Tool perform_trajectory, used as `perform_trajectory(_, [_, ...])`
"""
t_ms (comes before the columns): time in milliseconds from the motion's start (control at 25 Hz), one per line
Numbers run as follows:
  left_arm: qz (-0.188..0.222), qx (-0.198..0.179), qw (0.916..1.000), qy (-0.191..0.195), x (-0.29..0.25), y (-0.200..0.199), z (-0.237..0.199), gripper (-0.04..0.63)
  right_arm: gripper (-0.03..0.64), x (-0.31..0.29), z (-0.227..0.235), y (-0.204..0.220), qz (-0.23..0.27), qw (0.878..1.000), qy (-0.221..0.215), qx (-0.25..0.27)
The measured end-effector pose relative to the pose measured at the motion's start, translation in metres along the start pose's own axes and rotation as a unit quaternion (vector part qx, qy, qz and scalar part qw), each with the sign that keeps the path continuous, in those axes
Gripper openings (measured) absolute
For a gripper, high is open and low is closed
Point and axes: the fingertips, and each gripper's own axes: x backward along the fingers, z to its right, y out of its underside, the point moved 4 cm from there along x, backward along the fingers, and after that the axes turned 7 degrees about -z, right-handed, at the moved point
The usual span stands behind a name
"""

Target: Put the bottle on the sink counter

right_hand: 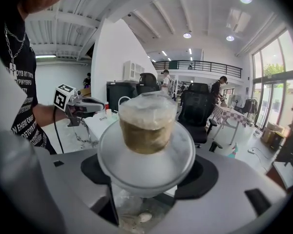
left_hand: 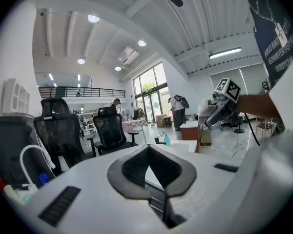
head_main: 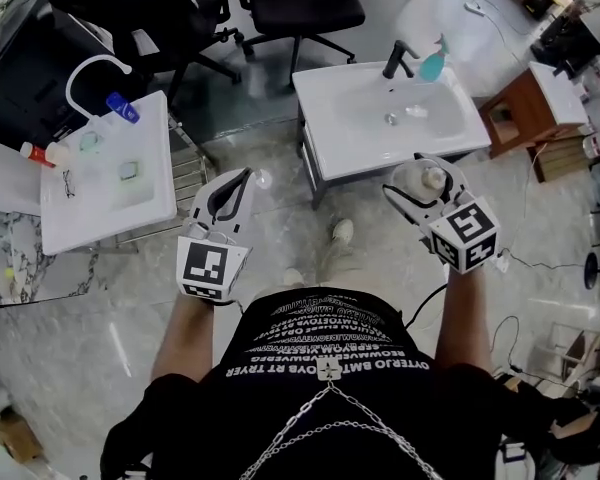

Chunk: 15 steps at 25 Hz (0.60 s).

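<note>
A clear bottle with a tan neck and a wrapped top sits between the jaws of my right gripper, which is shut on it. In the right gripper view the bottle fills the middle, its shoulder wedged between the black pads of the right gripper. It hangs above the floor, just in front of a white sink counter. My left gripper is shut with nothing in it, level with the right one; in its own view the left gripper shows its tips touching.
The near sink has a black faucet and a teal spray bottle. A second white counter at the left carries a white faucet and small bottles. Office chairs stand behind, and a wooden cabinet is at the right.
</note>
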Motion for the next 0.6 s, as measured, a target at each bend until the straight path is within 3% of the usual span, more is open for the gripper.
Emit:
perform_trajectory(240, [-0.026, 0.011, 0.9993, -0.024, -0.031, 0.007, -0.027, 0.005, 0.333, -0.049, 0.038, 0.005, -0.010, 1.000, -0.019, -0.008])
perform_trajectory(600, [-0.054, 0.027, 0.9970, -0.049, -0.106, 0.004, -0.058, 0.005, 0.333, -0.173, 0.097, 0.049, -0.070, 0.996, -0.039, 0.032])
